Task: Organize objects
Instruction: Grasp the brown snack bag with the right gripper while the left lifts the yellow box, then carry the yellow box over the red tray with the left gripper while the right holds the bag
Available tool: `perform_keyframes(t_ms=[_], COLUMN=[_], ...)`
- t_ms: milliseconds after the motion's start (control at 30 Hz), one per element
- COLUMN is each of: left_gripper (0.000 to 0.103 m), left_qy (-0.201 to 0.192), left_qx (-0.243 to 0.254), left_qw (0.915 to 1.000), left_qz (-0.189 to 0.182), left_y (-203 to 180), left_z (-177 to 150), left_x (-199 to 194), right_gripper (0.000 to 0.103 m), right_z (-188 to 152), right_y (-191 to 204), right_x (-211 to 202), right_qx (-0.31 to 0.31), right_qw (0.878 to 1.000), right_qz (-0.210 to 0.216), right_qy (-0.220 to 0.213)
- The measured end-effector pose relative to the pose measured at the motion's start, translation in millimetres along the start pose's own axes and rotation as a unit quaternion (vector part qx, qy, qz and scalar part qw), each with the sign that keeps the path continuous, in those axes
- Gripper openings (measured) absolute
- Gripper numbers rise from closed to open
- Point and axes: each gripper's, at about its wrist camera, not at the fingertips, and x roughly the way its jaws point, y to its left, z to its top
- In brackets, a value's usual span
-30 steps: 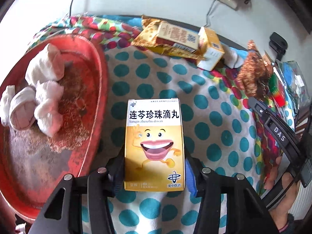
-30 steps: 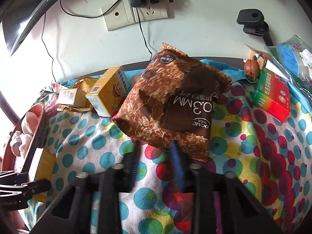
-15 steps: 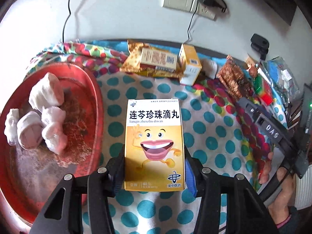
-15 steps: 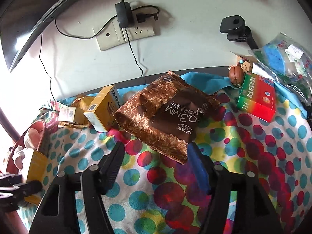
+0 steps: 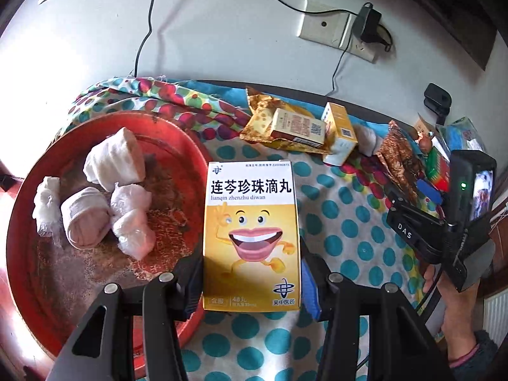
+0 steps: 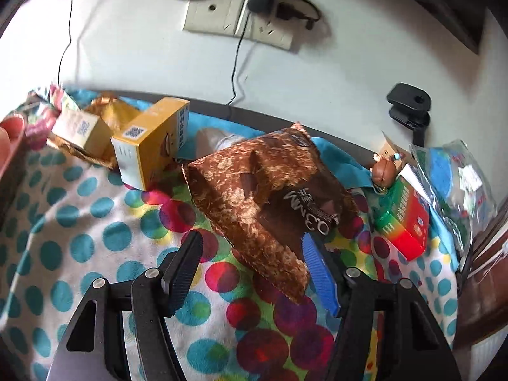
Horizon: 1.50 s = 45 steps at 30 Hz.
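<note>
Right tool has advanced, jaws spread, around one brown bag; left tool clamps one yellow box.

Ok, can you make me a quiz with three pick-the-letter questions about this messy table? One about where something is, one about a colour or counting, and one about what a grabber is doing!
1. Where are the white wrapped bundles?
A. in the red tray
B. on the brown snack bag
C. on the wall

2. What colour is the box with the smiling mouth?
A. purple
B. black
C. yellow and white

3. What is the right gripper doing?
A. squeezing a box
B. open, at the brown snack bag's corner
C. holding a sock

Answers:
1 A, they lie inside the tray's rim.
2 C, white top, yellow below.
3 B, its fingers stand wide apart; the left gripper clamps the box.
</note>
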Motion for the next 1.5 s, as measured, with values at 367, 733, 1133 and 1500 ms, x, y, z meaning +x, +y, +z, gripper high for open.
perform_keyframes(t_ms=[367, 733, 1133, 1500], left_gripper=[0.052, 0.052, 0.052, 0.052], left_qy=[0.011, 0.012, -0.01, -0.056], left_qx=[-0.002, -0.005, -0.001, -0.063], left_qw=[0.9999, 0.9999, 0.9999, 0.9963], left_qz=[-0.002, -0.004, -0.006, 0.021], left_y=[3.5, 4.3, 3.8, 64.7], left_z=[-1.2, -1.6, 2.6, 22.6], left_x=[6.5, 7.5, -10.2, -53.8], right_gripper=[0.036, 0.014, 0.011, 0.011], right_z=[11.6, 9.7, 9.4, 8.6], right_y=[10.3, 45.2, 51.4, 51.1], right_x=[23.3, 0.8, -21.5, -23.9], right_qx=[-0.045, -0.114, -0.105, -0.093], right_qw=[0.996, 0.983, 0.976, 0.974], right_qz=[-0.078, -0.133, -0.158, -0.173], right_qy=[0.018, -0.049, -0.105, -0.109])
